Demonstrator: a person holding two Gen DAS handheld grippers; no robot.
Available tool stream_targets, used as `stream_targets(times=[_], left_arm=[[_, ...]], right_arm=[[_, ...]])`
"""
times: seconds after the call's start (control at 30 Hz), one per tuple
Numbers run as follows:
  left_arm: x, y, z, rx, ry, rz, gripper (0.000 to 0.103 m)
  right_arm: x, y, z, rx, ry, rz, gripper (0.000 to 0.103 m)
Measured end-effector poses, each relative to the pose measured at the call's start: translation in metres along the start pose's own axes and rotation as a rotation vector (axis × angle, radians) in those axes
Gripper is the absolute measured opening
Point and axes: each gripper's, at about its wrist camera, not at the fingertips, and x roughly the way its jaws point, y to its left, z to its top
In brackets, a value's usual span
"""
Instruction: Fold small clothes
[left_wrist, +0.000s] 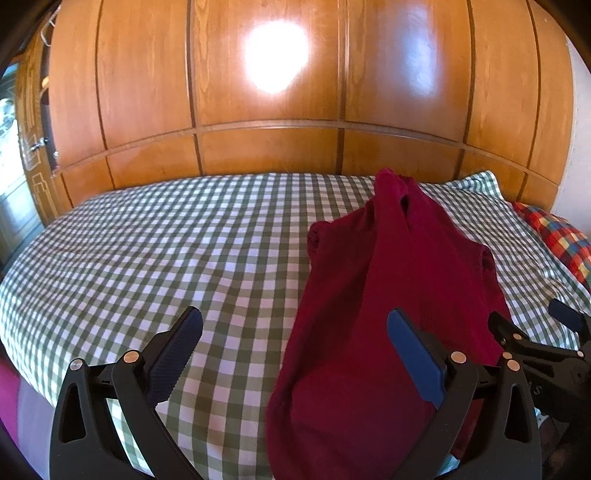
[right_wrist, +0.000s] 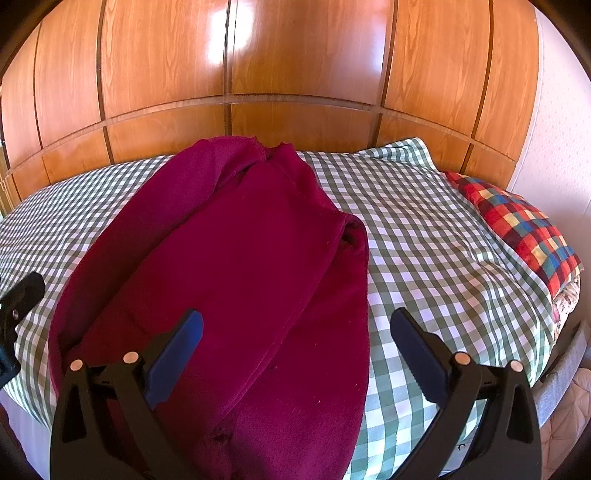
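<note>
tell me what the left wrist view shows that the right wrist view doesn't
Only the left wrist view shows the doorway area at the far left. Only the right wrist view shows the pale wall beside the plaid pillow. Both share the maroon garment on the checked bedspread, the pillow, the wooden wardrobe, and open left gripper and right gripper.

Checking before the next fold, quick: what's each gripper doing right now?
Left gripper: open, holding nothing, above the near edge of the maroon garment.
Right gripper: open, holding nothing, above the same garment on the checked bedspread.
</note>
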Motion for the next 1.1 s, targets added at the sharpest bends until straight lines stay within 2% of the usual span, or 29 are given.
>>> stream_targets(times=[0.17, 0.27, 0.4, 0.47, 0.53, 0.6, 0.67, 0.7, 0.83, 0.87, 0.9, 0.93, 1.0, 1.07, 1.1], left_arm=[[0.001, 0.003, -0.003, -0.010, 0.004, -0.075, 0.099], [0.001, 0.006, -0.004, -0.025, 0.007, -0.160, 0.099], [0.004, 0.011, -0.005, -0.015, 0.047, -0.216, 0.099], [0.005, 0.012, -0.008, -0.007, 0.065, -0.253, 0.099], [0.008, 0.012, -0.012, 0.000, 0.107, -0.327, 0.098], [0.010, 0.009, -0.018, 0.021, 0.128, -0.356, 0.086], [0.015, 0.005, -0.022, 0.041, 0.152, -0.378, 0.077], [0.019, 0.005, -0.025, 0.039, 0.169, -0.392, 0.073], [0.018, 0.002, -0.029, 0.019, 0.193, -0.471, 0.073], [0.017, -0.002, -0.030, 0.035, 0.187, -0.472, 0.068], [0.017, -0.008, -0.031, 0.068, 0.190, -0.461, 0.051], [0.020, -0.012, -0.032, 0.090, 0.207, -0.456, 0.043], [0.026, -0.012, -0.033, 0.086, 0.240, -0.480, 0.023], [0.027, -0.004, -0.028, 0.048, 0.235, -0.508, 0.016], [0.026, 0.007, -0.022, -0.006, 0.228, -0.544, 0.012]], right_arm=[[0.004, -0.001, -0.002, 0.005, 0.014, 0.009, 0.101], [0.007, -0.005, -0.003, 0.017, 0.042, 0.063, 0.101], [0.014, -0.034, -0.004, 0.129, 0.116, 0.282, 0.101], [0.021, -0.049, -0.009, 0.193, 0.175, 0.361, 0.101], [0.026, -0.065, -0.016, 0.255, 0.213, 0.423, 0.100], [0.027, -0.072, -0.021, 0.292, 0.233, 0.479, 0.091], [0.028, -0.073, -0.022, 0.315, 0.249, 0.528, 0.071], [0.030, -0.072, -0.021, 0.324, 0.259, 0.560, 0.069], [0.042, -0.056, -0.023, 0.322, 0.322, 0.635, 0.068], [0.049, -0.052, -0.023, 0.323, 0.334, 0.635, 0.067], [0.055, -0.047, -0.023, 0.320, 0.343, 0.635, 0.064], [0.059, -0.044, -0.021, 0.320, 0.350, 0.638, 0.059], [0.065, -0.037, -0.016, 0.307, 0.348, 0.655, 0.039], [0.056, -0.032, -0.006, 0.255, 0.301, 0.644, 0.018], [0.047, -0.031, 0.000, 0.210, 0.260, 0.633, 0.014]])
